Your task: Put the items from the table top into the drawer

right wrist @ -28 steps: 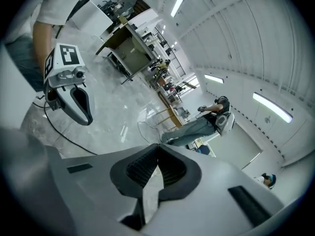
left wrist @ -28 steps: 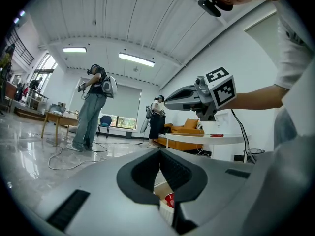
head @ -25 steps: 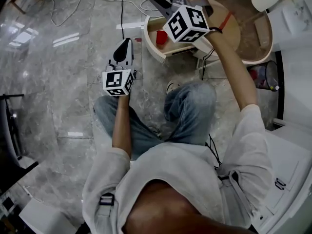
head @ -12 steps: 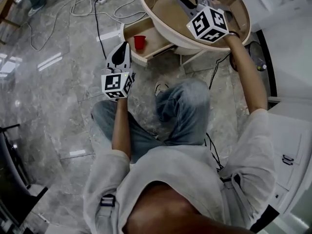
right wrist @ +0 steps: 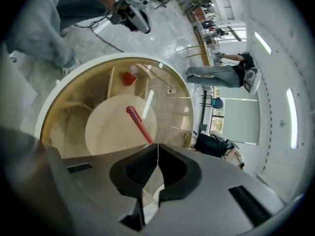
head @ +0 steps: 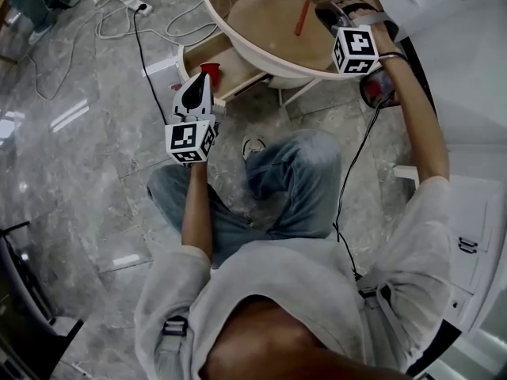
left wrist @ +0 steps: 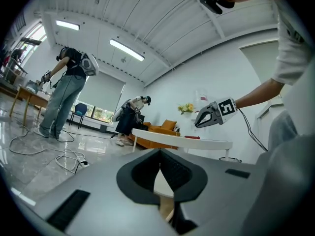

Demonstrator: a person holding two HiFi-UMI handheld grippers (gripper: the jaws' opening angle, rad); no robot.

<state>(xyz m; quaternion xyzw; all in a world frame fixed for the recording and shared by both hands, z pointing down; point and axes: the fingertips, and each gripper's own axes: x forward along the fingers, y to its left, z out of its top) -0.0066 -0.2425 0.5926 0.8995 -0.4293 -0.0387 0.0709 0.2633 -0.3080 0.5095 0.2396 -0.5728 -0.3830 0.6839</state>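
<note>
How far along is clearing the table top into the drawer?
Done: the red cup sits in the open drawer. In hand: nothing; the right gripper and left gripper are both shut, empty. Left: the red pen on the table top.

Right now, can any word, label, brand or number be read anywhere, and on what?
None readable in any view.
Left cube, right cube: square black-and-white marker patterns, no letters.
Red pen, red cup: no print visible.
</note>
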